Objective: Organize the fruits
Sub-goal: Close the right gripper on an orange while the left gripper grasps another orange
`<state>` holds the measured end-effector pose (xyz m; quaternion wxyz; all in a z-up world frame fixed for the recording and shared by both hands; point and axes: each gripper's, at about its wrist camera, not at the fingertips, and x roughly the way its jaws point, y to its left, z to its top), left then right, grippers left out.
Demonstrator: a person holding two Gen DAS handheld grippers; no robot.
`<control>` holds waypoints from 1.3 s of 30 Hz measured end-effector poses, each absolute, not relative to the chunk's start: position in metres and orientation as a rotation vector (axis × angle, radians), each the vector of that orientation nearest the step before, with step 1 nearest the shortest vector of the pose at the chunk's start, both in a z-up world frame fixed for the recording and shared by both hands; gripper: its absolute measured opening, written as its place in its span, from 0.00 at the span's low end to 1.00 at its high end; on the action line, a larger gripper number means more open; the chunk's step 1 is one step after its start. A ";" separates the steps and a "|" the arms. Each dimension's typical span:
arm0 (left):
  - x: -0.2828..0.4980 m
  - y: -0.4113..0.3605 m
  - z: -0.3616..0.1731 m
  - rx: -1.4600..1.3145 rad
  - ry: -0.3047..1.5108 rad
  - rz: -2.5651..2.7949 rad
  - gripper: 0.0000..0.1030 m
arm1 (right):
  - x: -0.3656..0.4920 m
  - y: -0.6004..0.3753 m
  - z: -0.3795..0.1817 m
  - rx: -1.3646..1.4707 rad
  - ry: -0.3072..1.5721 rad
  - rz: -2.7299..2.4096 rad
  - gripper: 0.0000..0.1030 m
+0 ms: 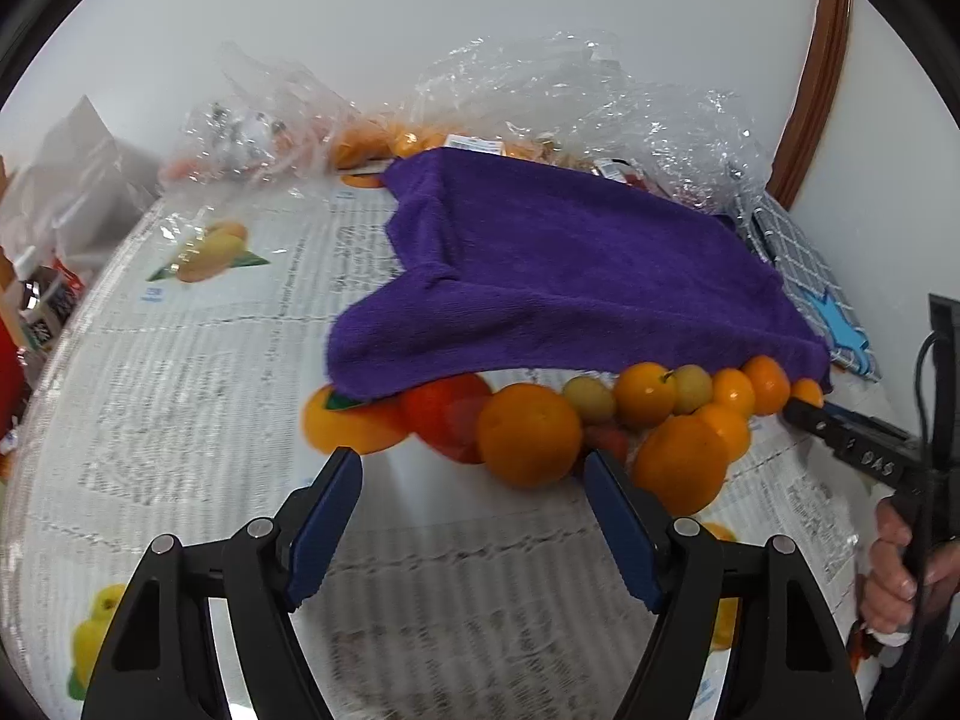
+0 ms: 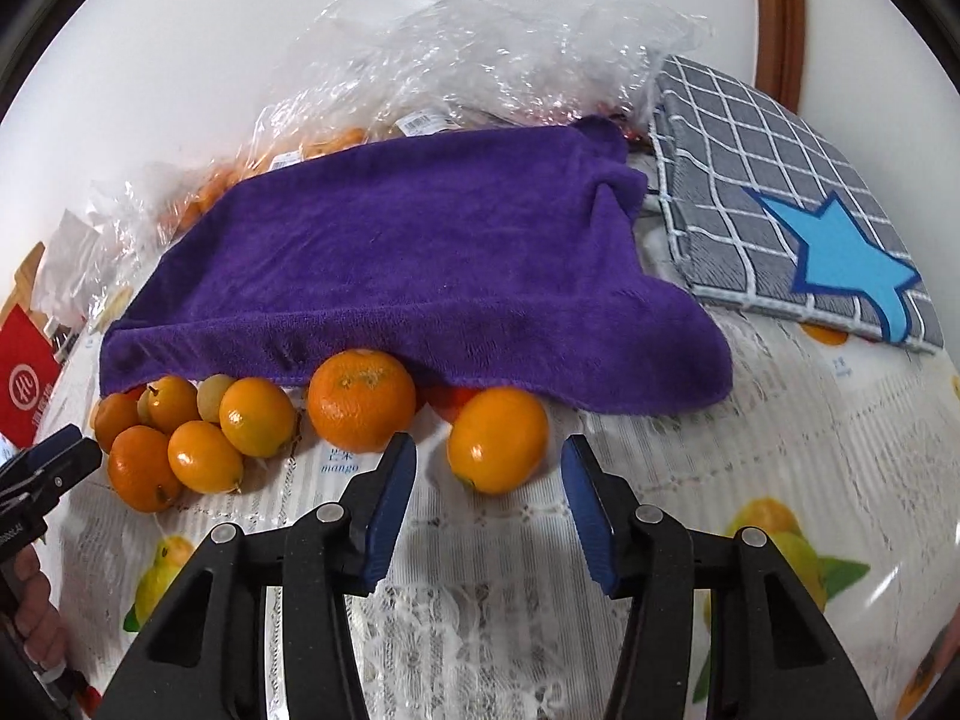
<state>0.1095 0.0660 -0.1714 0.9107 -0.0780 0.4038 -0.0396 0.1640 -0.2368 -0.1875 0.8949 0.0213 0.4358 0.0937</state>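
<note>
Two grippers are in view, each with two blue-padded jaws spread wide and holding nothing. The left gripper (image 1: 474, 465) hovers over the bench (image 1: 198, 396) just short of the fruit pile, and the right gripper (image 2: 489, 450) frames a smooth orange fruit (image 2: 497, 439) without touching it.

The fruits lie in a loose row along the near edge of one purple towel (image 2: 390, 264), which drapes over the back of the pile. From the right wrist view eight orange-coloured fruits can be counted in the open: the smooth one between the jaws, a large dimpled orange (image 2: 362, 399) just beside it, and a cluster of smaller oranges (image 2: 204, 456) to the left. Two pale yellow-green fruits (image 2: 214, 397) sit among that cluster. A red fruit (image 1: 447, 414), seen best from the left wrist, is half tucked under the towel; how many more lie beneath the cloth cannot be told.

Behind the towel are crumpled clear plastic bags (image 2: 510, 48), several and overlapping, so their number is unclear; orange fruit shows dimly through them. One grey checked cloth (image 2: 774, 192) with a blue star lies well to the right. The bench's printed covering shows pictures of fruit. The lens edge cuts off the clutter at far left, and it is too blurred to name.
</note>
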 end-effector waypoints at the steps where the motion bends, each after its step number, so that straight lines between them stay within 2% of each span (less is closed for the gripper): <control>1: 0.111 0.065 -0.171 -0.168 0.830 -0.088 0.72 | 0.165 -0.236 -0.188 0.038 0.904 0.196 0.43; 4: 0.116 0.062 -0.173 -0.187 0.822 -0.098 0.62 | 0.167 -0.235 -0.190 0.019 0.895 0.187 0.33; 6: 0.120 0.063 -0.176 -0.211 0.829 -0.116 0.49 | 0.166 -0.237 -0.190 0.024 0.891 0.191 0.33; 7: 0.122 0.064 -0.177 -0.232 0.834 -0.131 0.47 | 0.165 -0.238 -0.189 0.028 0.889 0.198 0.33; 9: 0.121 0.064 -0.177 -0.257 0.829 -0.155 0.36 | 0.162 -0.239 -0.189 0.025 0.881 0.205 0.33; 16: 0.117 0.073 -0.175 -0.304 0.796 -0.144 0.36 | 0.151 -0.253 -0.184 0.087 0.835 0.235 0.33; 25: 0.119 0.076 -0.177 -0.322 0.799 -0.142 0.36 | 0.146 -0.250 -0.189 0.068 0.877 0.246 0.33; 29: 0.120 0.071 -0.181 -0.282 0.821 -0.132 0.44 | 0.146 -0.244 -0.191 0.031 0.882 0.237 0.33; 34: 0.125 0.065 -0.183 -0.259 0.839 -0.120 0.48 | 0.148 -0.241 -0.192 0.017 0.885 0.241 0.33; 36: 0.125 0.062 -0.183 -0.249 0.841 -0.119 0.47 | 0.148 -0.241 -0.192 0.015 0.885 0.242 0.34; 38: 0.125 0.064 -0.183 -0.263 0.840 -0.129 0.36 | 0.148 -0.243 -0.192 0.021 0.884 0.245 0.33; 39: 0.124 0.066 -0.184 -0.277 0.840 -0.132 0.36 | 0.148 -0.243 -0.191 0.025 0.882 0.246 0.33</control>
